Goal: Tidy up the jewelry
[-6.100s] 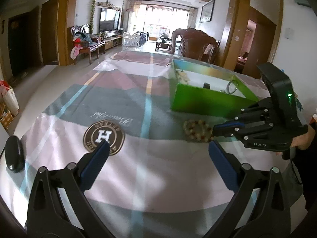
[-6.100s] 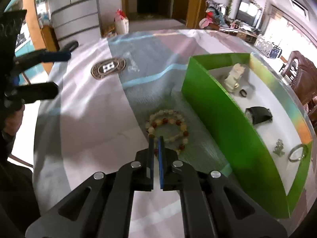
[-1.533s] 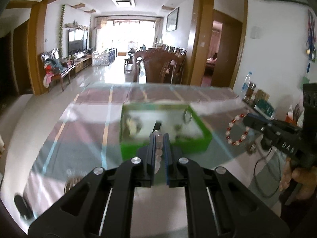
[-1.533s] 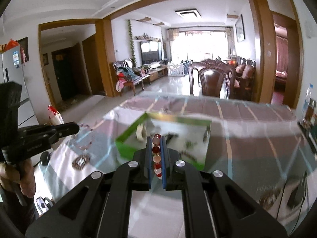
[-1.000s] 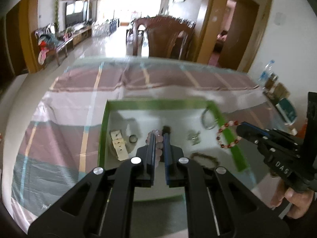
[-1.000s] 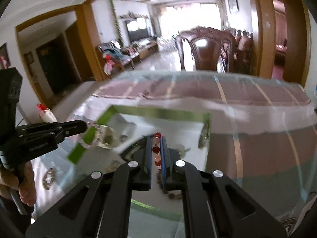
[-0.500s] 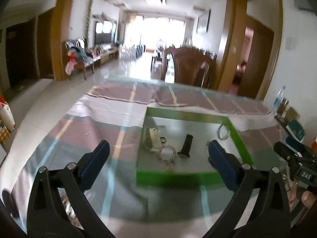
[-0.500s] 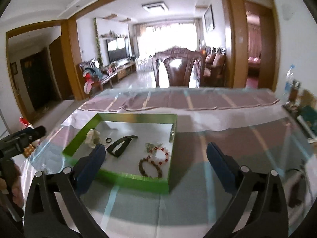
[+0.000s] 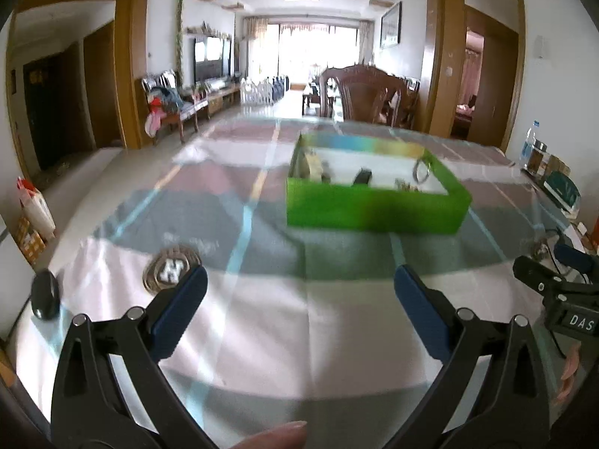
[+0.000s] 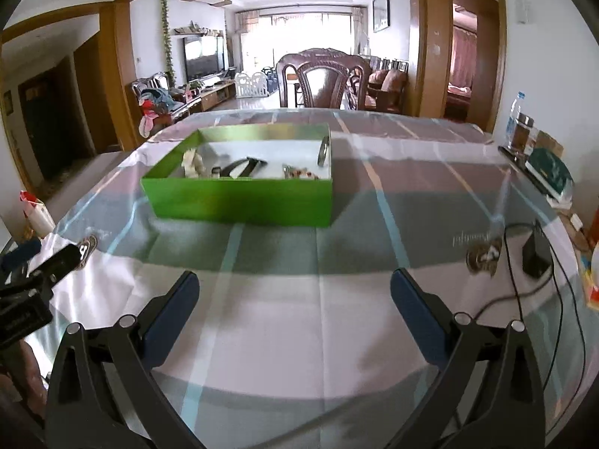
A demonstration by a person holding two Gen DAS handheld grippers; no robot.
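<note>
A green box stands on the table; it also shows in the right wrist view. Inside lie a black hair clip, a silver bangle leaning on the right wall, beaded bracelets and a pale carved piece. My left gripper is open and empty, well short of the box. My right gripper is open and empty, also back from the box. Each gripper shows at the edge of the other's view.
A black oval object lies at the table's left edge. A black adapter with a cable lies at the right. Round logos are printed on the tablecloth. A wooden chair stands behind the table. Bottles and a book sit far right.
Both grippers have opened and let their bracelets go into the box, then pulled back and lower toward the table's near side. The box now looks farther away.
</note>
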